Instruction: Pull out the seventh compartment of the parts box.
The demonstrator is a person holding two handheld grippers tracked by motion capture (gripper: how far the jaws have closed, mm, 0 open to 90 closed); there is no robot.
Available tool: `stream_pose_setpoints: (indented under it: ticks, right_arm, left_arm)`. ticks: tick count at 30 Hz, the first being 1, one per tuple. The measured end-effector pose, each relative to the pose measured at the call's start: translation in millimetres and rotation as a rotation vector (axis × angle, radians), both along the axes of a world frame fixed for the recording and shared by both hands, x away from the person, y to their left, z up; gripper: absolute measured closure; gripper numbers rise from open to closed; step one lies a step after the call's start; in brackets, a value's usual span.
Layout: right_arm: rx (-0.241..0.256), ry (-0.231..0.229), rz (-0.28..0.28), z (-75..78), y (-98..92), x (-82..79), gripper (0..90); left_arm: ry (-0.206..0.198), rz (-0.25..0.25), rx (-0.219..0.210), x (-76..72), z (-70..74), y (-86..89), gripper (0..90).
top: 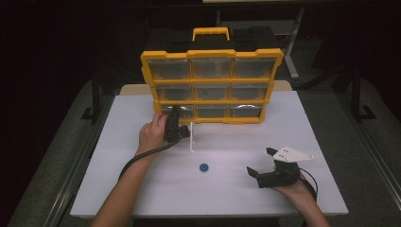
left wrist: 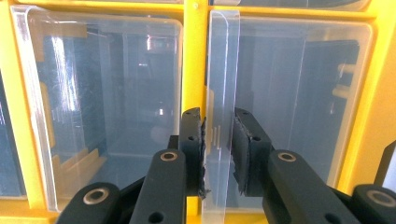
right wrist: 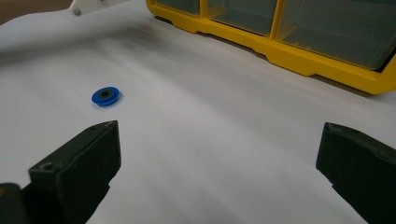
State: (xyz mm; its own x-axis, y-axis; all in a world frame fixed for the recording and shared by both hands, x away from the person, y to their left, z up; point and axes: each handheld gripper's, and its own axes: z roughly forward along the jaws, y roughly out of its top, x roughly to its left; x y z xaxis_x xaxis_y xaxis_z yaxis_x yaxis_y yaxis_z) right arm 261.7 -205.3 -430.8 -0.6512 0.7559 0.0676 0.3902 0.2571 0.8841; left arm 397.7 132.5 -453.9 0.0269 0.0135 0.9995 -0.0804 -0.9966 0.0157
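Gripping clear plastic drawer front (left wrist: 218, 93)

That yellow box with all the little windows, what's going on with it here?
A person works at a white table with a gripper in each hand. The left gripper has its jaws either side of a clear drawer front in the bottom row of the upright yellow organizer, seemingly pulling that drawer open. The right gripper rests open near the table's front, holding nothing. A small blue wheel lies loose on the table between the hands.
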Motion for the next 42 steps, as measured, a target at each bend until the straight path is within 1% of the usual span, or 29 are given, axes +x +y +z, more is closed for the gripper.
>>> stream_pose_setpoints:
  ticks: [10,30,42]
  right_arm:
    - [0.000,0.000,0.000,0.0,-0.1,0.0,0.0]
    - [-0.001,0.000,0.000,0.0,-0.3,-0.1,0.0]
    - [-0.003,0.000,0.000,-0.1,0.1,0.0,0.0]
  left_arm:
    - [0.003,0.003,0.004,0.0,-0.8,-0.3,77.7]
    - [0.005,0.000,0.007,-1.8,-0.3,-0.2,78.4]
    - [0.014,-0.007,-0.004,-5.7,0.4,-0.5,78.4]
